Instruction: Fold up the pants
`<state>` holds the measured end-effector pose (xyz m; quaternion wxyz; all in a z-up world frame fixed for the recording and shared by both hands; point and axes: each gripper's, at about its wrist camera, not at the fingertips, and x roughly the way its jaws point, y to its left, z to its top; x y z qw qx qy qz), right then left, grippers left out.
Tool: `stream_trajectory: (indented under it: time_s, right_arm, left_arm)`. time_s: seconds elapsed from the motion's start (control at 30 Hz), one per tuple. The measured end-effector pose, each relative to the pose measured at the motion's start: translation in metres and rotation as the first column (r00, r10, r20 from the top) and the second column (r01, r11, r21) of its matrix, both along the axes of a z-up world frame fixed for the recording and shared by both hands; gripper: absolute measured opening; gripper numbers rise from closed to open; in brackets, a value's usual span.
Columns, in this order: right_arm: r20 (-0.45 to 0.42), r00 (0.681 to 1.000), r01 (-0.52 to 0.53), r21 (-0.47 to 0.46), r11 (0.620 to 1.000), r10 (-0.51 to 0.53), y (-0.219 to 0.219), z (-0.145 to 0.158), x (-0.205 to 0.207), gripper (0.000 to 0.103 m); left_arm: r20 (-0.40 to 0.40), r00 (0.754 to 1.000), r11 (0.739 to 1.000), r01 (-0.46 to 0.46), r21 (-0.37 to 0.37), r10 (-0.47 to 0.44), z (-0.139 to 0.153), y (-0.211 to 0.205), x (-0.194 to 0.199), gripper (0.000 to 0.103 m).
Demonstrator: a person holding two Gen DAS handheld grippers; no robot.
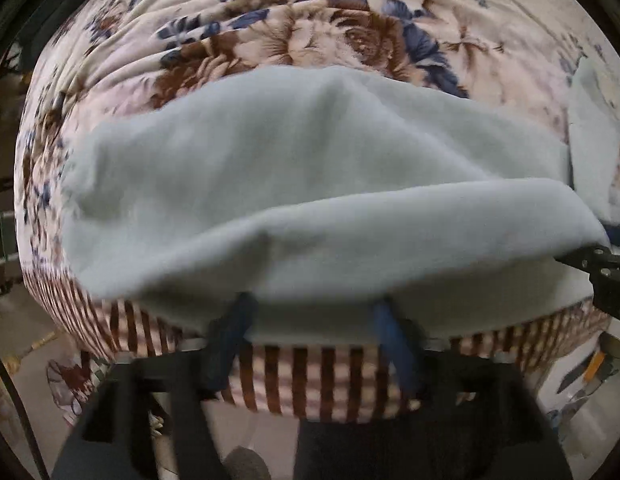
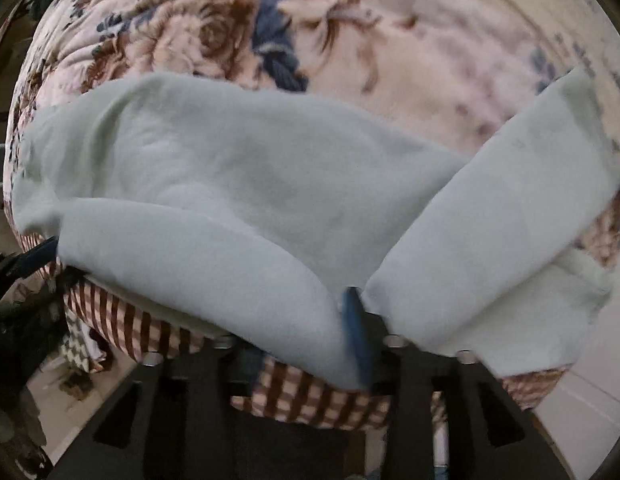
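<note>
Both claws sat at the near edge of the pale blue-grey pants (image 1: 301, 184), which lay spread over a floral bedspread (image 1: 310, 36) on a bed. In the left wrist view, the left claw (image 1: 314, 320) had its two blue-padded fingers (image 1: 386, 328) well apart, with the near edge of the cloth draped over their tips; whether the cloth was actually pinched could not be told, since the fabric hid the contact. At about 3 o'clock in that view the dark frame of the other tool poked in from the edge, against the same fold.

In the right wrist view, the right claw (image 2: 297, 332) showed one blue finger (image 2: 356, 332) clearly, standing in the gap where two flaps of cloth met; its partner was buried under the flap towards 8 o'clock, so how far the claw was spread, and whether it gripped anything, could not be told. One pant leg (image 2: 510, 216) ran off towards 2 o'clock.

Judging by the rolled lip of cloth along the near side (a fold half raised), the two tools held that edge in order to carry it across towards 12 o'clock. The striped border (image 1: 310, 376) of the bedspread hung below.
</note>
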<state>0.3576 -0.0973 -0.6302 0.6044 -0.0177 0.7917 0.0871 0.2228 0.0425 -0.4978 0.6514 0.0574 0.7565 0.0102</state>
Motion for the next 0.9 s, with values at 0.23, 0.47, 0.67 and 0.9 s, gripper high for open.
stream_trajectory:
  time_s: [0.23, 0.47, 0.67, 0.9]
  right_arm:
    - [0.097, 0.992, 0.095, -0.104, 0.99, -0.085, -0.033, 0.067, 0.016, 0.097]
    - [0.17, 0.956, 0.268, -0.189, 0.945, -0.237, -0.099, 0.047, 0.063, 0.097]
    - [0.179, 0.922, 0.378, -0.23, 0.896, -0.343, -0.14, -0.008, 0.102, 0.097]
    - [0.136, 0.875, 0.484, -0.291, 0.826, -0.465, -0.175, -0.078, 0.143, 0.094]
  left_arm:
    - [0.088, 0.978, 0.982, -0.189, 0.002, 0.189, 0.037, 0.028, 0.0, 0.077]
    - [0.155, 0.94, 0.948, -0.315, 0.047, 0.305, 0.024, 0.063, 0.027, 0.078]
    - [0.168, 0.892, 0.897, -0.437, 0.073, 0.421, -0.005, 0.097, 0.033, 0.078]
    - [0.145, 0.849, 0.847, -0.523, 0.093, 0.508, -0.036, 0.121, 0.018, 0.078]
